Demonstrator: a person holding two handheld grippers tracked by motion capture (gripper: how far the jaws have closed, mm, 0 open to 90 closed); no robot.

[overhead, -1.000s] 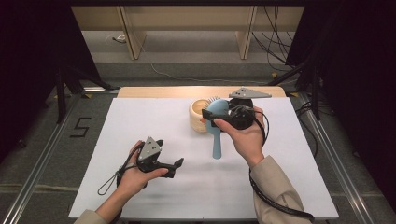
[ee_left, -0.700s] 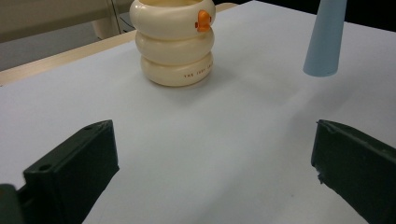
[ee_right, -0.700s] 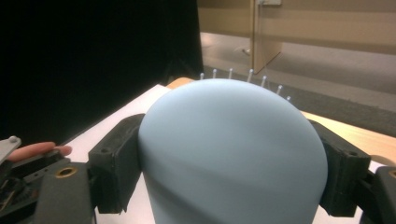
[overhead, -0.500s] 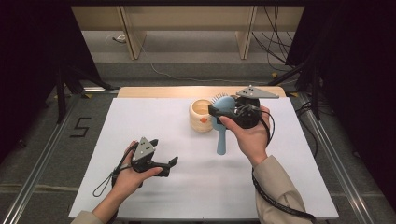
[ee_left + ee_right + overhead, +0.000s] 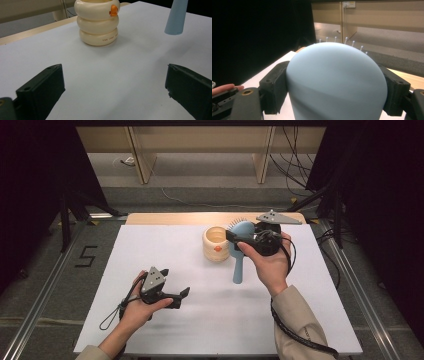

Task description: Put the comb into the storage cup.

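The hairbrush (image 5: 242, 245) is light blue and sits clamped in your right gripper (image 5: 235, 240), which holds it by the broad head. In the right gripper view the rounded back of the head (image 5: 335, 82) lies between the two black jaws, with both pads pressed against its sides and the bristle tips showing past its far edge. In the high view the brush is held above the white table (image 5: 210, 320), with its handle pointing back toward you; in the left gripper view the handle end (image 5: 176, 17) hangs clear of the surface.

The cream cup (image 5: 217, 244) stands upright on the table just beside the brush head, on its left in the high view. It has three stacked rings and a small orange mark (image 5: 114, 10) near the rim. Whether the brush touches the cup cannot be told.

Your left gripper (image 5: 182, 295) is near the front left of the table, well apart from the cup. Its jaws stand wide apart with nothing between them.
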